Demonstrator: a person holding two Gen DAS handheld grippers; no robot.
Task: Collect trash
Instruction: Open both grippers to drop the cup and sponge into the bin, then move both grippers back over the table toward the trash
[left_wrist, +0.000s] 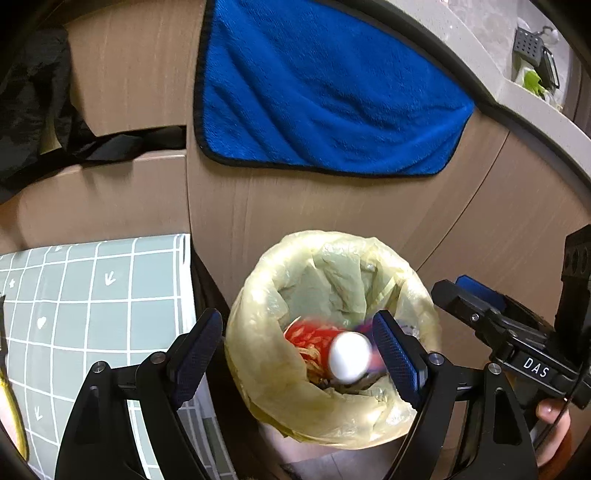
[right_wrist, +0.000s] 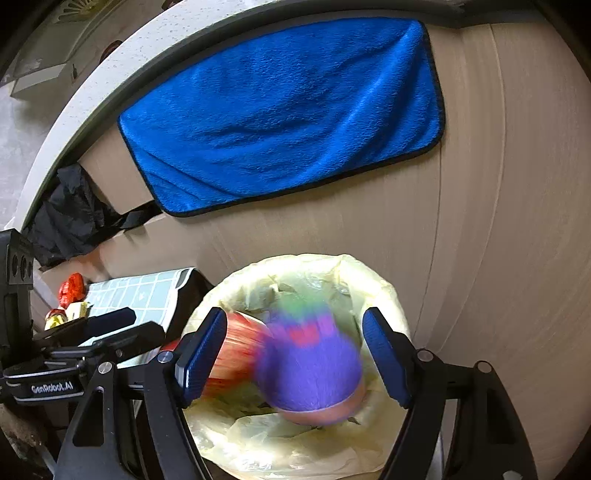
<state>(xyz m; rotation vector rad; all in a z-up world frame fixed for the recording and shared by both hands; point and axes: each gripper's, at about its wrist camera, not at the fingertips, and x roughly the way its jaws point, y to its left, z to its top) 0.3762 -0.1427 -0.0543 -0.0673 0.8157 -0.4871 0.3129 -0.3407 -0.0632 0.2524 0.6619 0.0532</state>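
Observation:
A bin lined with a pale yellow bag (left_wrist: 258, 295) (right_wrist: 369, 454) stands against a beige cabinet. Both grippers hover over its mouth. My left gripper (left_wrist: 295, 354) is open and empty. My right gripper (right_wrist: 295, 354) is open too. A purple cup (right_wrist: 310, 365), motion-blurred, is in mid-air between the right fingers, touching neither, over the bin; its white bottom (left_wrist: 349, 356) shows in the left wrist view. A red cup (left_wrist: 308, 338) (right_wrist: 236, 354), also blurred, lies inside the bin beside it.
A blue towel (left_wrist: 325, 96) (right_wrist: 284, 110) hangs on the cabinet front above the bin. A low table with a grid cloth (left_wrist: 92, 295) (right_wrist: 144, 295) stands left of the bin, with red and yellow wrappers (right_wrist: 70, 291) on it. A black bag (right_wrist: 70, 218) hangs further left.

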